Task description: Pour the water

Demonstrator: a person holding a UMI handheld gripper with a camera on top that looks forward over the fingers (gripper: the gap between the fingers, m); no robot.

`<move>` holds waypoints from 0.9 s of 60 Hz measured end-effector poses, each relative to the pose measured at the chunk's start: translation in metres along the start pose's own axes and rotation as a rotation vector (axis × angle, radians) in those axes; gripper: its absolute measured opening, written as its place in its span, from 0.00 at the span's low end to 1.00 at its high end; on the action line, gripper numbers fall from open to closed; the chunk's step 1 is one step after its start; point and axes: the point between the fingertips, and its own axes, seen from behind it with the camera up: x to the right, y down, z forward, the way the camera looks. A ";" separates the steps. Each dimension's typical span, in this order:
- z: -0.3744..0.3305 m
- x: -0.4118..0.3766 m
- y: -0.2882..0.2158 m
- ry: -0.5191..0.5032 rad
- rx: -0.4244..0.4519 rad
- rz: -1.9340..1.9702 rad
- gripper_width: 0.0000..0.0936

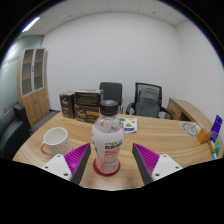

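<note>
A capped bottle (107,140) is seen upright on the desk (150,130) between the open hand-held gripper's (108,160) fingers, beside a cup (56,139).

On the table (150,132) — one bottle (107,140), one mug (55,139), two boxes (80,104) — plus two chairs (146,99).

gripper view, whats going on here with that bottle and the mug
A hand-held tool is at a clear plastic bottle with a white cap and red label standing on a round wooden table. The bottle stands between the purple-padded fingers; whether they press on it can't be told. A white ceramic mug sits to the bottle's left. The cap is on, so no pouring yet.
</note>
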 end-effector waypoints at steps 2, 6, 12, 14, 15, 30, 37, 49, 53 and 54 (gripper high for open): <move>-0.012 0.002 -0.002 0.017 -0.019 0.008 0.92; -0.042 0.007 -0.006 0.052 -0.060 0.032 0.92; -0.094 0.010 -0.015 0.095 -0.096 0.051 0.91; -0.111 0.010 -0.018 0.111 -0.102 0.052 0.92; -0.119 0.011 -0.020 0.117 -0.106 0.052 0.92; -0.210 0.009 -0.025 0.191 -0.150 0.097 0.92; -0.230 0.012 -0.022 0.228 -0.150 0.100 0.92; -0.244 0.018 -0.020 0.255 -0.164 0.074 0.91; -0.244 0.019 -0.020 0.253 -0.161 0.051 0.92; -0.244 0.019 -0.021 0.251 -0.159 0.052 0.92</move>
